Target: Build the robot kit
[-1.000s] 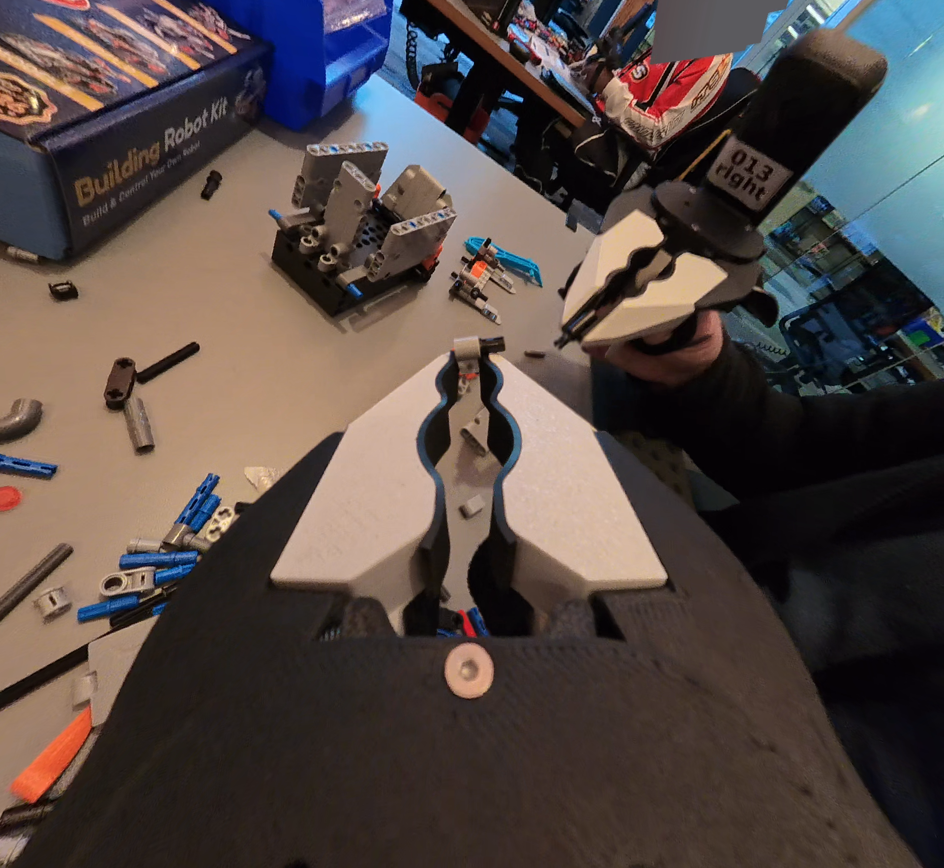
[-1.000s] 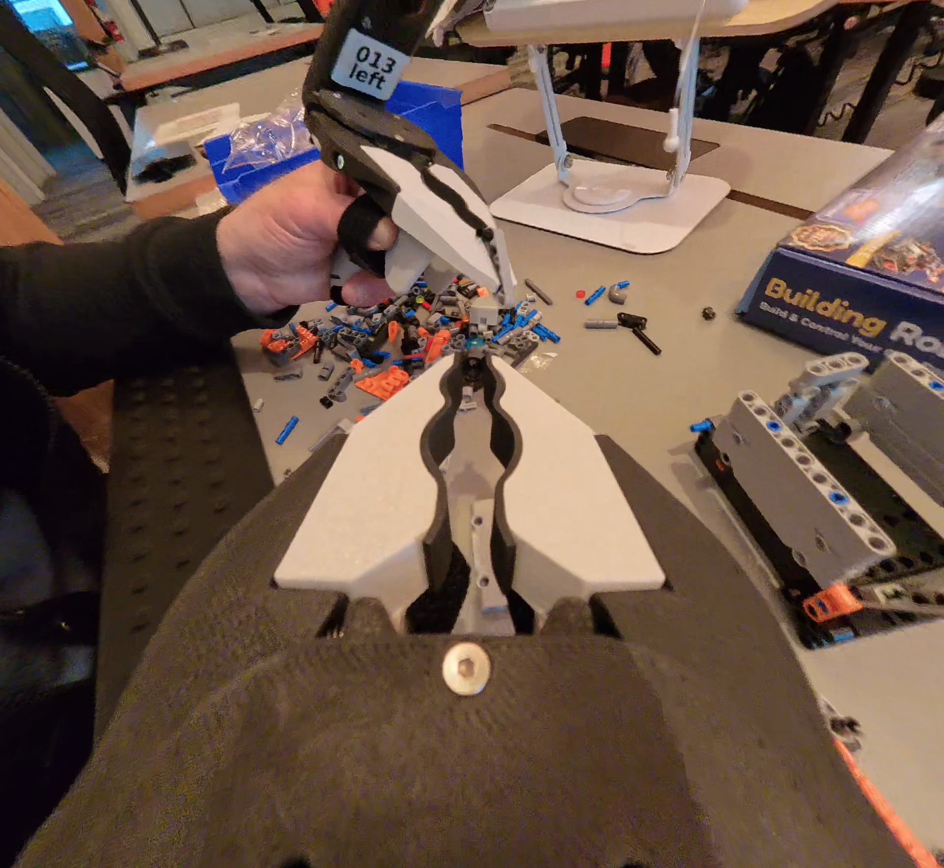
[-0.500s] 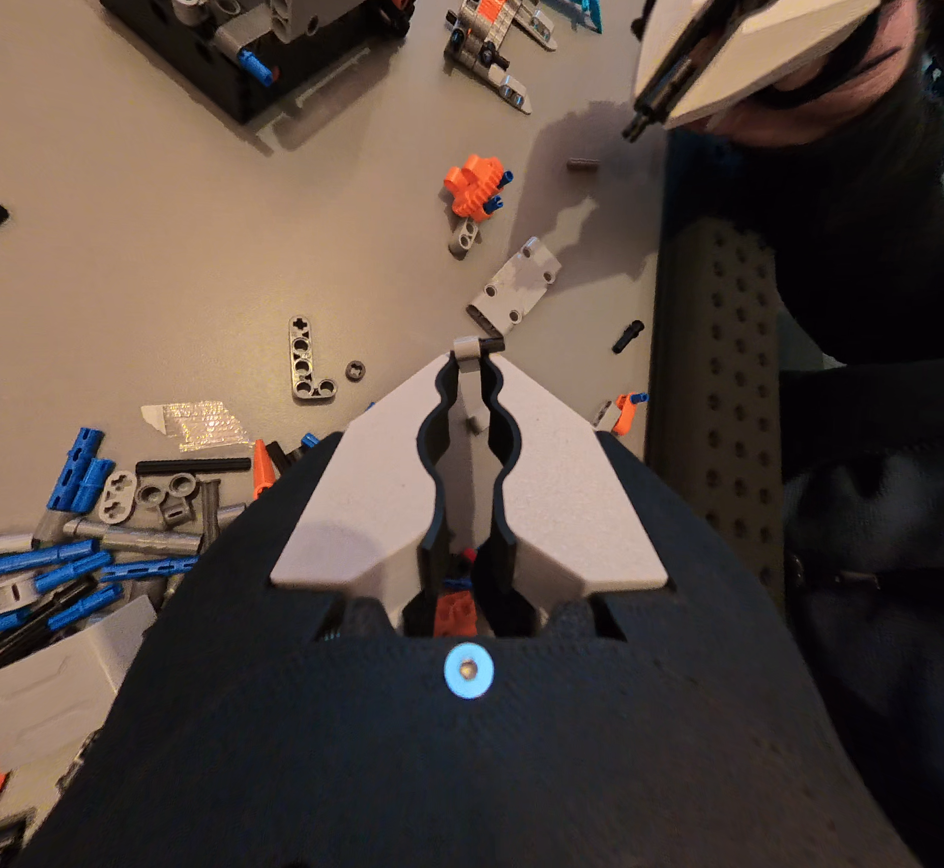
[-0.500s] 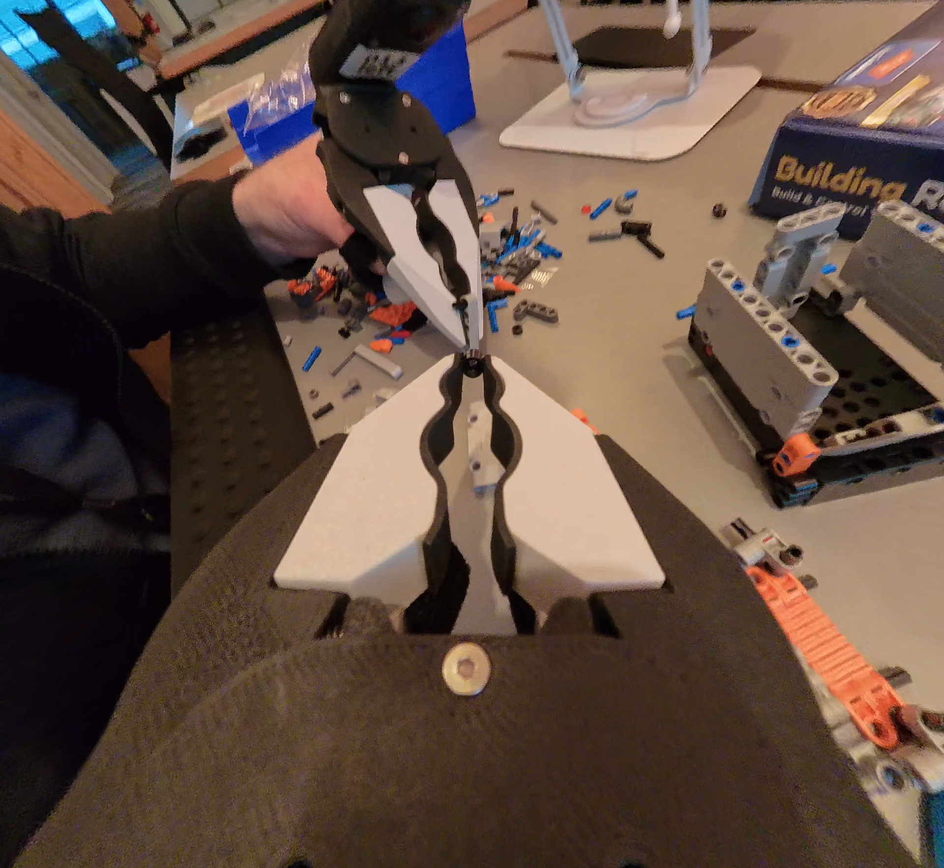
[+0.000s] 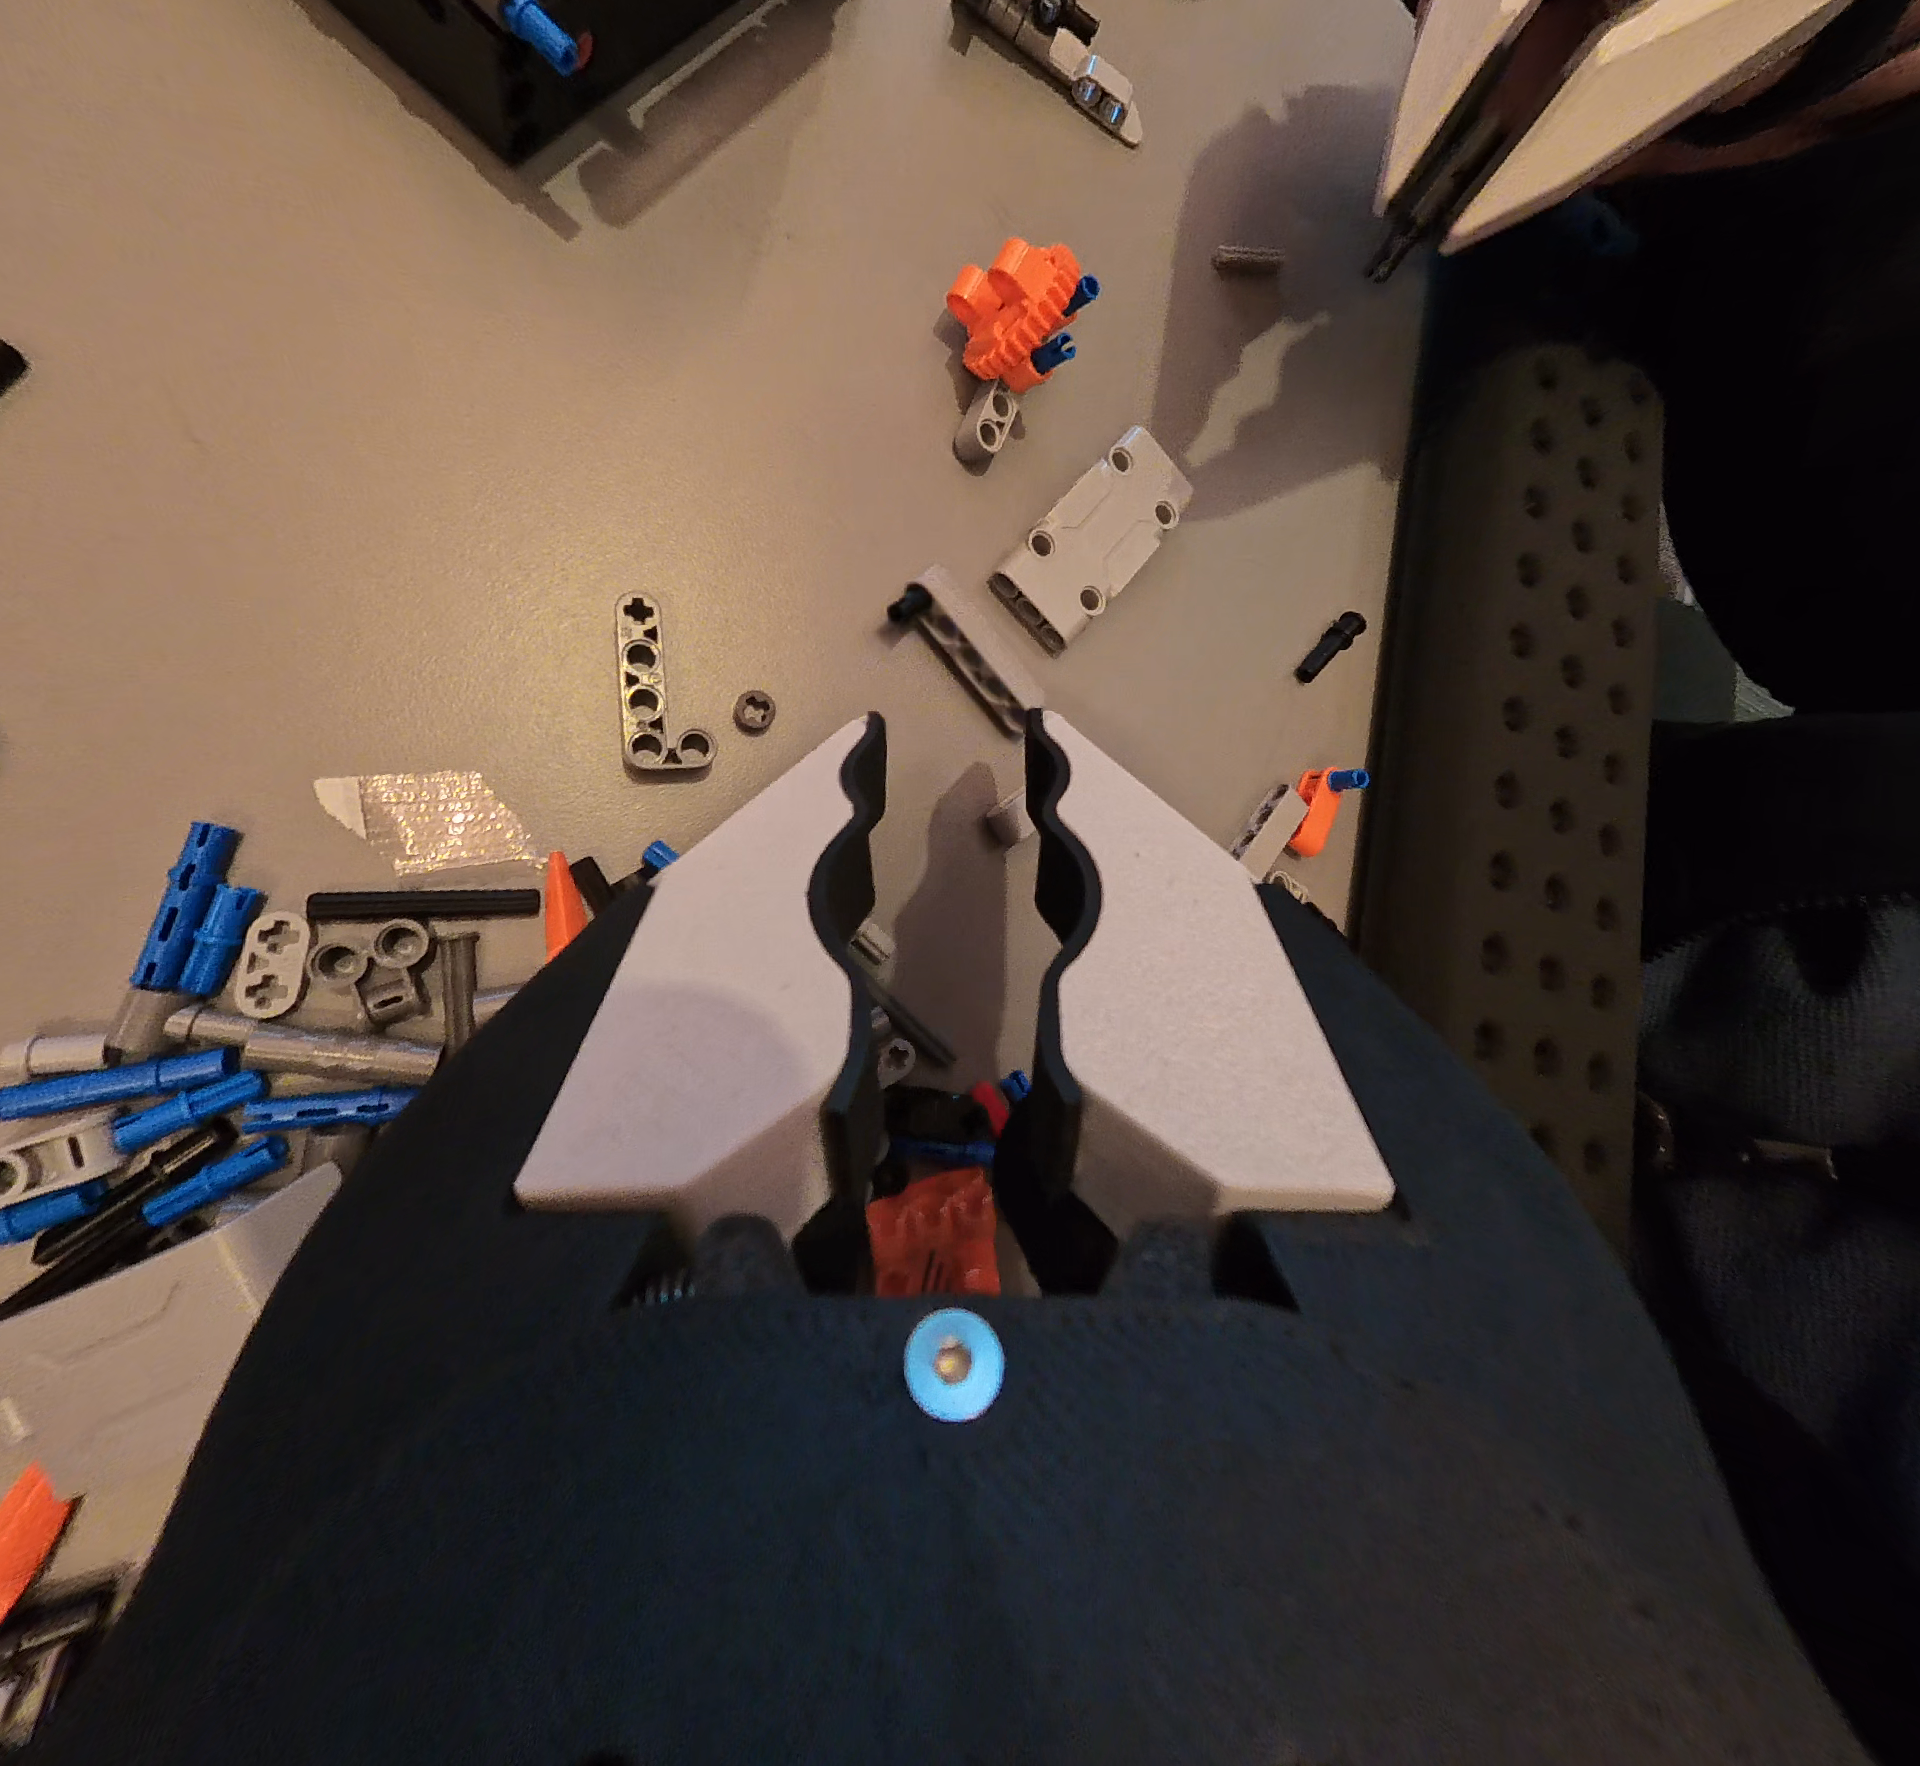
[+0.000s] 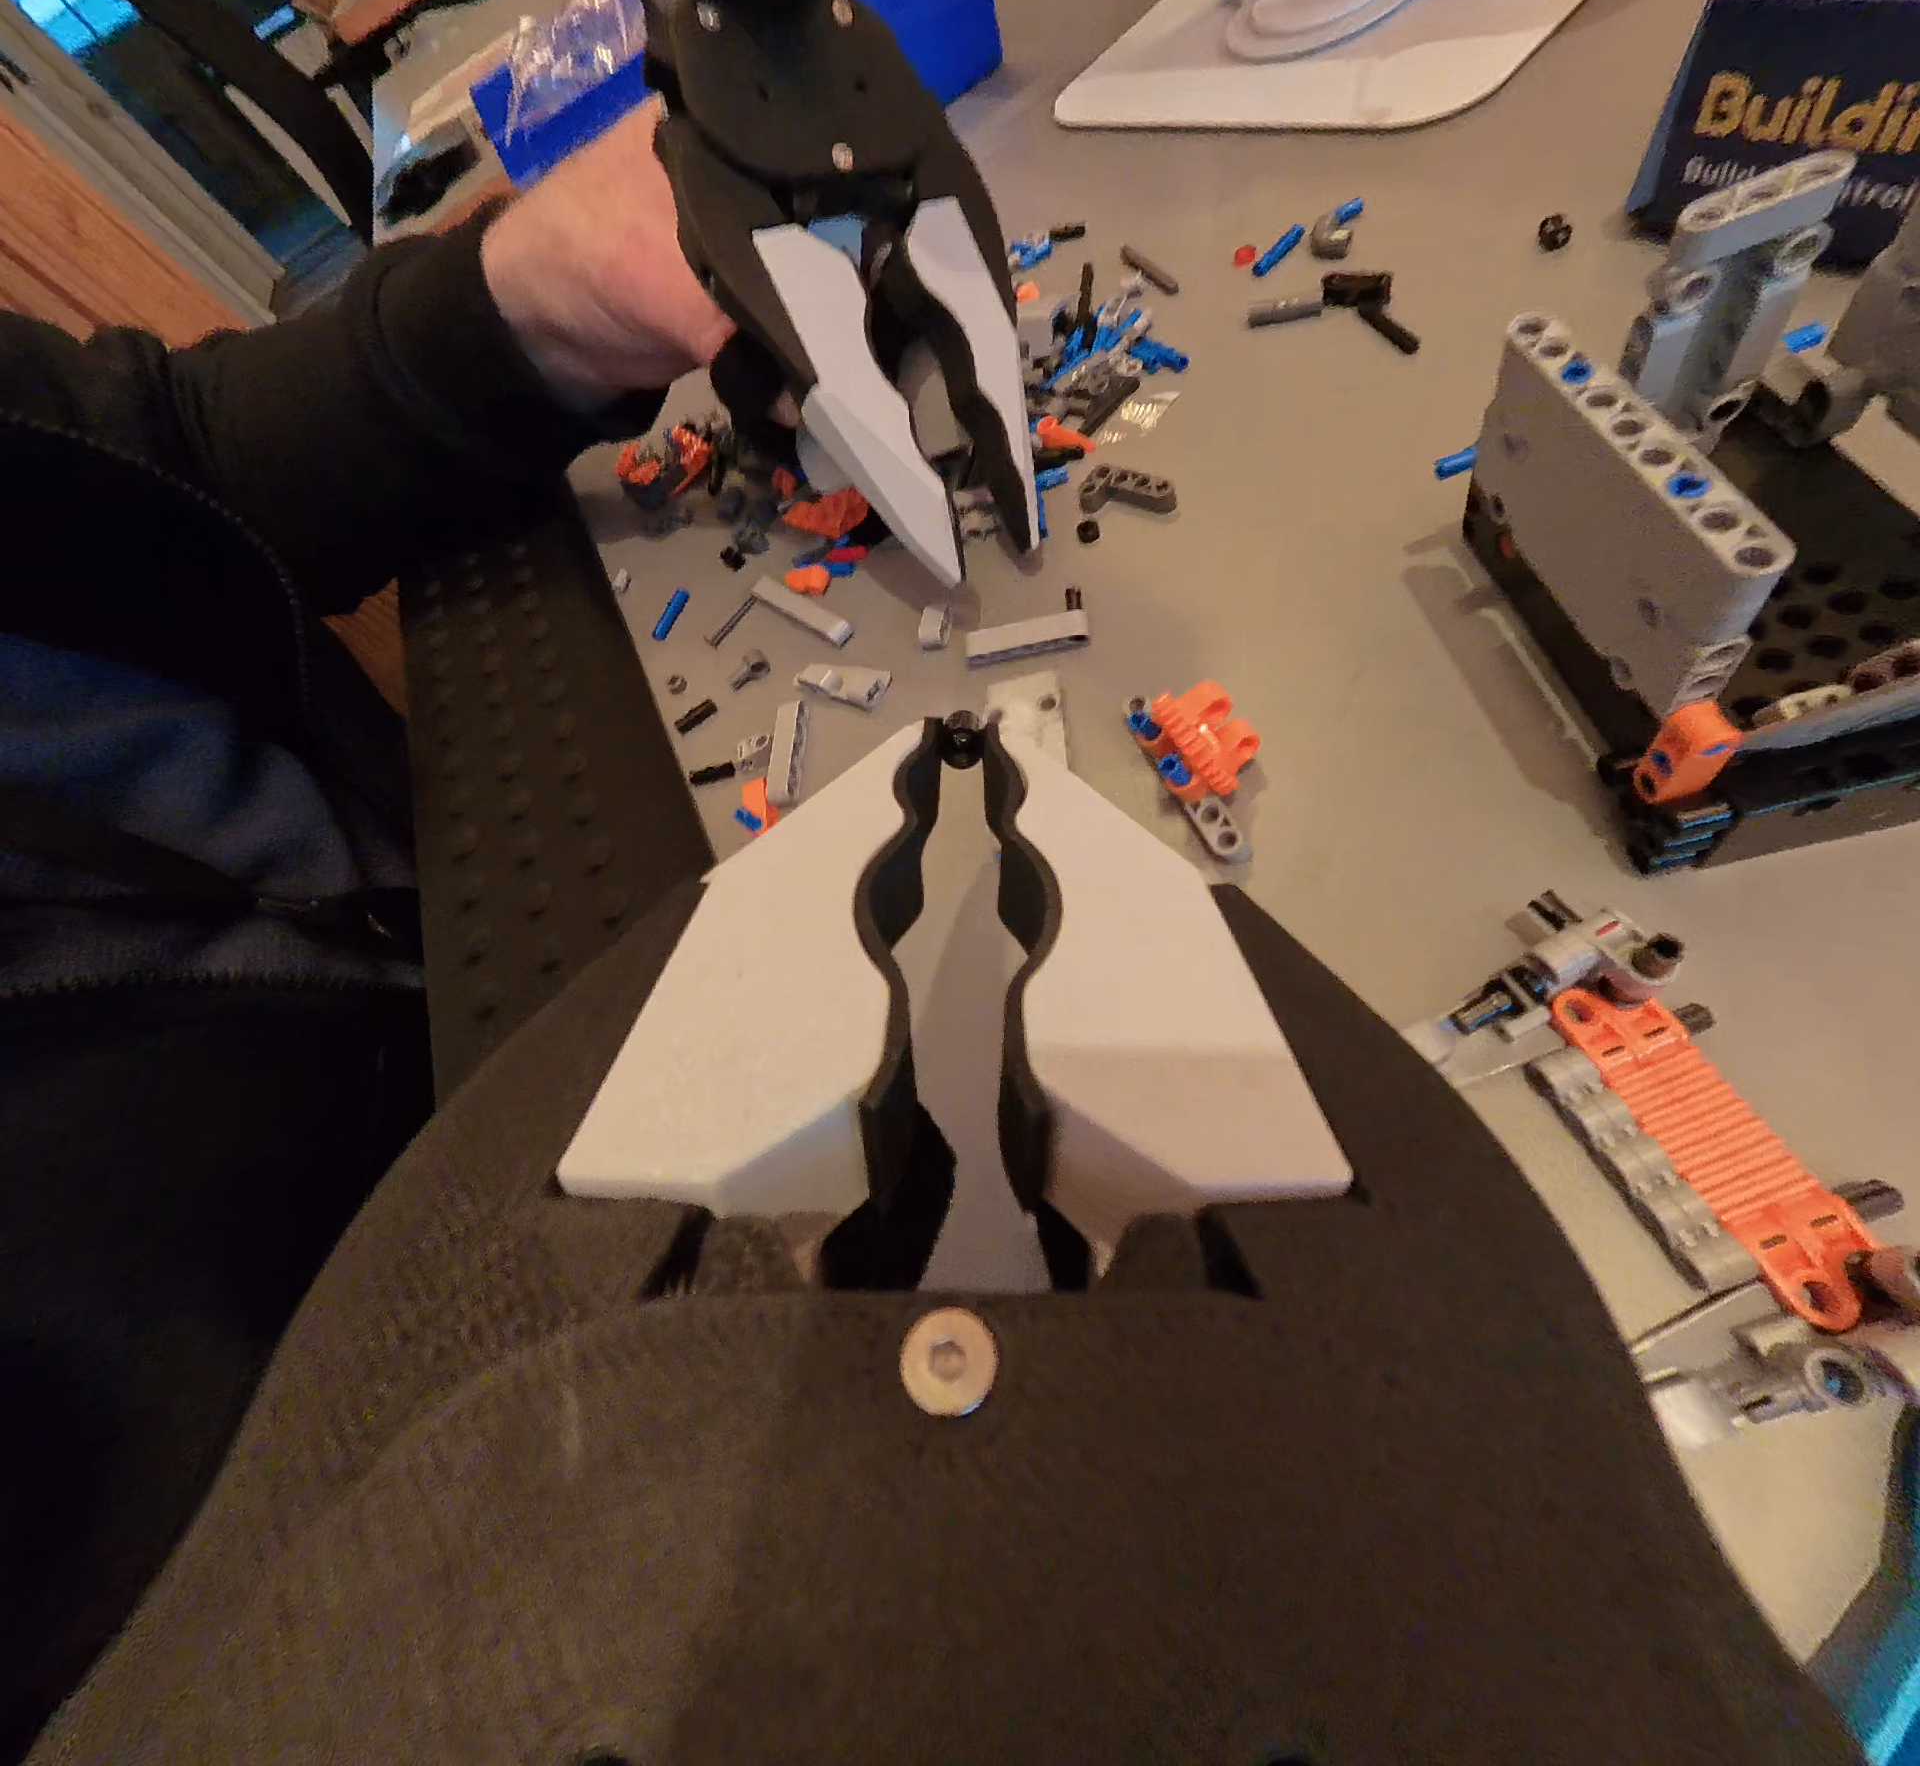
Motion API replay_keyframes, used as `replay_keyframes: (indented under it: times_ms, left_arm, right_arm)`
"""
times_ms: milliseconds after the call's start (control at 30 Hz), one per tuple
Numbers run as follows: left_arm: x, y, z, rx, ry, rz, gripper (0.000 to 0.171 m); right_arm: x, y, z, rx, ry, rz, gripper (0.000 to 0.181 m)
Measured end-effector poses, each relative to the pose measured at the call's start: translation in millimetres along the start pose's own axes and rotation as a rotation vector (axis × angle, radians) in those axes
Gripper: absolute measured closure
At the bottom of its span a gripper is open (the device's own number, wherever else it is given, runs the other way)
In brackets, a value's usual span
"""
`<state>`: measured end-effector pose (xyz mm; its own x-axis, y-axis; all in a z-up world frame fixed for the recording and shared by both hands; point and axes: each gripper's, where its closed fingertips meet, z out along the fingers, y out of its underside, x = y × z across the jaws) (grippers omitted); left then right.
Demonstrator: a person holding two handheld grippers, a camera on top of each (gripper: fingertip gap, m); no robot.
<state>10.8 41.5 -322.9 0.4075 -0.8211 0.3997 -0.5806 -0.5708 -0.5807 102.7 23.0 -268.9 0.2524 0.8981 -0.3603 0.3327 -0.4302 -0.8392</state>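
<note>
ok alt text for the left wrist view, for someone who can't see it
The open left gripper points down at a grey table, its tips just short of a grey beam with a black pin. Loose blue, grey and orange building pieces lie around; the right gripper enters top right.

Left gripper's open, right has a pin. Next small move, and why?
Probably ease the left gripper forward and close on the grey beam with a black pin in one end: its jaws stand open, the beam lies just beyond its tips, and the right gripper is shut on a small black pin.
</note>
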Motion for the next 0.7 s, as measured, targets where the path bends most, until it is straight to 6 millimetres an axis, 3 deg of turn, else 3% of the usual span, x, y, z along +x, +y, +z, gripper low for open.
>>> replay_keyframes:
  times_ms: [200, 500, 700]
  left_arm:
    - [-0.1, -4.5, -4.3, 0.021, -0.013, 0.015, 0.148]
    - [22.8, -18.4, -5.9, 0.072, 0.005, 0.165, 0.148]
    - [49.0, -34.1, -9.1, 0.156, 0.013, 0.329, 0.147]
  right_arm:
    - [-5.7, 25.1, 0.3, -0.106, -0.021, 0.038, 0.176]
    - [-13.7, 24.4, 3.2, -0.101, -0.050, 0.060, 0.176]
    - [-23.5, 6.5, 8.7, -0.009, -0.109, 0.087, 0.176]
